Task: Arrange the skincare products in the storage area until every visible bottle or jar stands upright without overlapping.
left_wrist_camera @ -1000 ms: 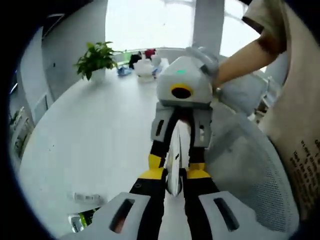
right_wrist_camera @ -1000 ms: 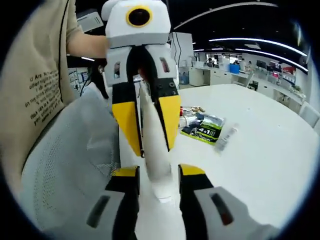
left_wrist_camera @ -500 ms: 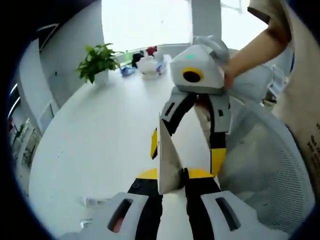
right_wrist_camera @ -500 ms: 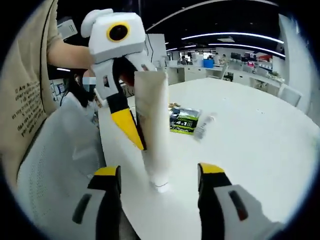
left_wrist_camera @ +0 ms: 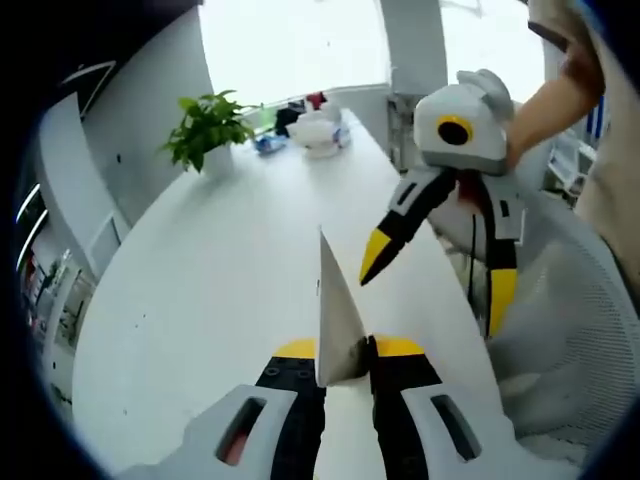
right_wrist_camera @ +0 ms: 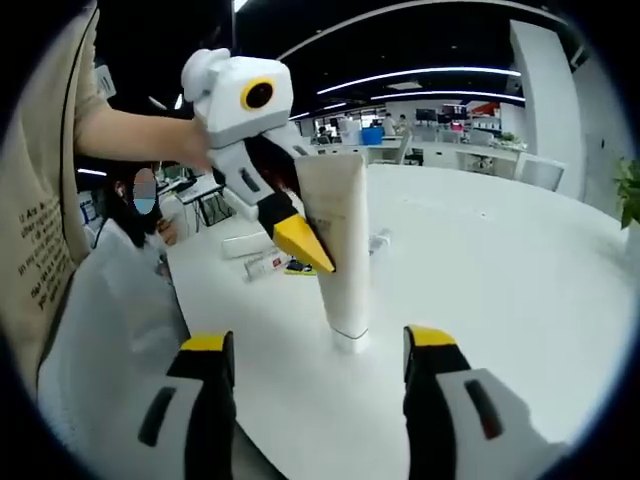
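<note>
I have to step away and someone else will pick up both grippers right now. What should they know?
Left gripper: shut on the tall white squeeze tube, which stands cap-down on the white table.
Right gripper: open, jaws spread wide either side of the tube, not touching it.
Done: the tube looks upright; whether it is free-standing cannot be told while it is clamped.
Left: release it and check it stays up. Behind it, a small white tube and other small items lie flat on the table; these need standing up, without overlapping.
</note>
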{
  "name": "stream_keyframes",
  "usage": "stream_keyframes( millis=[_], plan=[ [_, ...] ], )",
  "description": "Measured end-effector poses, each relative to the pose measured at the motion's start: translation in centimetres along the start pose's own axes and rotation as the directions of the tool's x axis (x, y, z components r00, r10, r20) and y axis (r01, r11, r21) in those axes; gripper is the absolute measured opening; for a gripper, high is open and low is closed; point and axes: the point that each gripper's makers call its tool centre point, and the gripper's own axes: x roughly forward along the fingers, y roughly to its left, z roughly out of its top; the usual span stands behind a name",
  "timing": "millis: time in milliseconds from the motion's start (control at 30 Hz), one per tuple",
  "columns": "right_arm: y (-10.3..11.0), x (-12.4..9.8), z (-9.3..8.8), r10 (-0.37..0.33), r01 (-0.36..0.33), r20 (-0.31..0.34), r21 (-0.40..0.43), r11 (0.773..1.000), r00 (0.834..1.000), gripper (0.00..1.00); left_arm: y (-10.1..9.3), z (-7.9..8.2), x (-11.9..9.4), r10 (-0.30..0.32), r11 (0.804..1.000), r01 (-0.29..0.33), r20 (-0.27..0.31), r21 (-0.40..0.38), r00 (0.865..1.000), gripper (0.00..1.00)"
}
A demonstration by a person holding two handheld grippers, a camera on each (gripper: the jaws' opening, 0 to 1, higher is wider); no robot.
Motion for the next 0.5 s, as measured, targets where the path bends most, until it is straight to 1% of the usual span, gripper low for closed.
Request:
stream_keyframes(
  millis=[167,300,500],
  plan=[
    [-0.1,-0.2,0.1,-0.016,0.016,0.009,0.026,1.000,1.000,0.72,2.1,0.3,0.5,0.008,1.000,-0.008,0.003,0.002,1.000,0.12],
    [-0.4,-0.4,-0.1,-0.029,0.029,0.007,0.037,0.999,1.000,0.72,3.6,0.4,0.8,0.001,1.000,-0.001,0.004,0.008,1.000,0.12],
    [-0.6,-0.6,-0.3,-0.046,0.046,0.005,0.050,0.998,0.999,0.73,5.3,0.3,0.9,-0.003,1.000,0.003,-0.002,0.004,1.000,0.12]
  ],
)
